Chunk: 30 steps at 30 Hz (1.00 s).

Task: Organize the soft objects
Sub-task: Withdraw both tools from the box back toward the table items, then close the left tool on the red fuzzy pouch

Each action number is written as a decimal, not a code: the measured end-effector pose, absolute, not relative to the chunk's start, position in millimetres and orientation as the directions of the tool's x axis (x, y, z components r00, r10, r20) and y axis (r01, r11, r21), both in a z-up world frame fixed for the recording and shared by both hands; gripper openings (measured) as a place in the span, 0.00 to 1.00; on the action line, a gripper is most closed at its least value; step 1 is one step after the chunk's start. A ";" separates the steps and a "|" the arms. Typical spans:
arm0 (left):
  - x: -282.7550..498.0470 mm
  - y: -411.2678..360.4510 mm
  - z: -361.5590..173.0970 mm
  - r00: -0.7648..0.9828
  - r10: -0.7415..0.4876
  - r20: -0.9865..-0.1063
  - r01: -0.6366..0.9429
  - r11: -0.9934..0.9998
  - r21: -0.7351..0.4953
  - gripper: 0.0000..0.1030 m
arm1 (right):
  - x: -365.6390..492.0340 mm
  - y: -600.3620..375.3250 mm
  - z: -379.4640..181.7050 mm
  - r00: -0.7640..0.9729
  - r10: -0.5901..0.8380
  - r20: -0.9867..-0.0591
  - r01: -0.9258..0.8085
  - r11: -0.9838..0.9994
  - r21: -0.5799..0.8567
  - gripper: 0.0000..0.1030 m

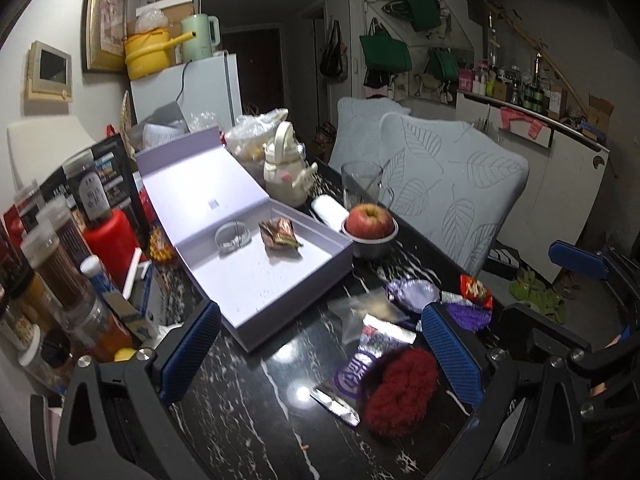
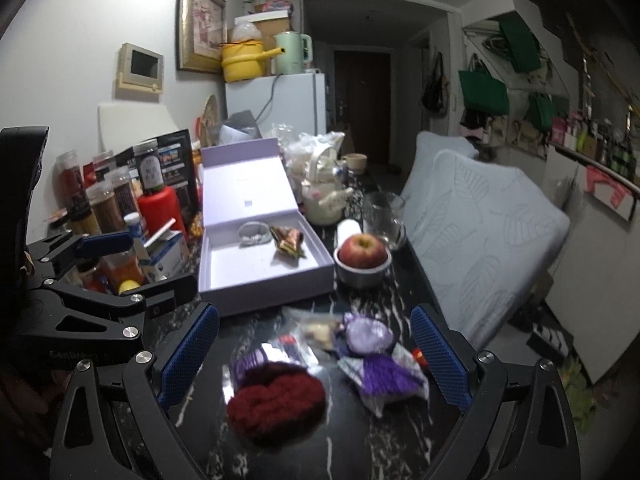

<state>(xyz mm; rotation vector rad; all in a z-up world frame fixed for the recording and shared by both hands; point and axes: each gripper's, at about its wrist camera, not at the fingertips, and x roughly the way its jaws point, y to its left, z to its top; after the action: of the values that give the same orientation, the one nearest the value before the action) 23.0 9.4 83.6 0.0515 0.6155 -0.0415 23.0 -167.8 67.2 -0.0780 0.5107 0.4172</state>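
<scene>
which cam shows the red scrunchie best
The right wrist view: the scrunchie lies whole between the open tool's fingers, slightly blurred. In the left wrist view it is sharper but off-centre, beside a finger.

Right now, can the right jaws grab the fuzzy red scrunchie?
Probably yes. The right gripper is open, and the red scrunchie lies on the black table between its jaws with nothing covering it.

White fridge (image 2: 276, 104), framed picture (image 2: 200, 24), possibly doorway (image 2: 362, 104)

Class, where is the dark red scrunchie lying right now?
The dark red scrunchie lies on the black marble table, between the open right gripper fingers, left of the purple scrunchie.
</scene>
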 end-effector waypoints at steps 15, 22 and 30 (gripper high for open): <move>23.8 -17.3 24.1 0.746 -0.085 -0.660 0.129 0.991 0.019 0.99 | 4.9 -216.2 9.9 0.776 0.321 -0.542 -0.312 0.943 0.111 0.95; 23.8 -31.6 1.4 0.714 -0.167 -0.680 0.215 0.976 -0.014 0.99 | -4.2 -227.4 -12.2 0.758 0.302 -0.578 -0.287 0.950 0.119 0.95; 30.2 -53.1 -24.8 0.659 -0.248 -0.710 0.316 0.948 -0.038 0.99 | -3.2 -243.2 -33.9 0.736 0.300 -0.607 -0.255 0.953 0.162 0.95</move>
<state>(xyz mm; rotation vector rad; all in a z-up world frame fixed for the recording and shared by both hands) 30.2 -53.1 -24.8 0.0918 0.7893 -0.3201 -3.2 -243.2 -33.9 0.0693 0.6781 0.3047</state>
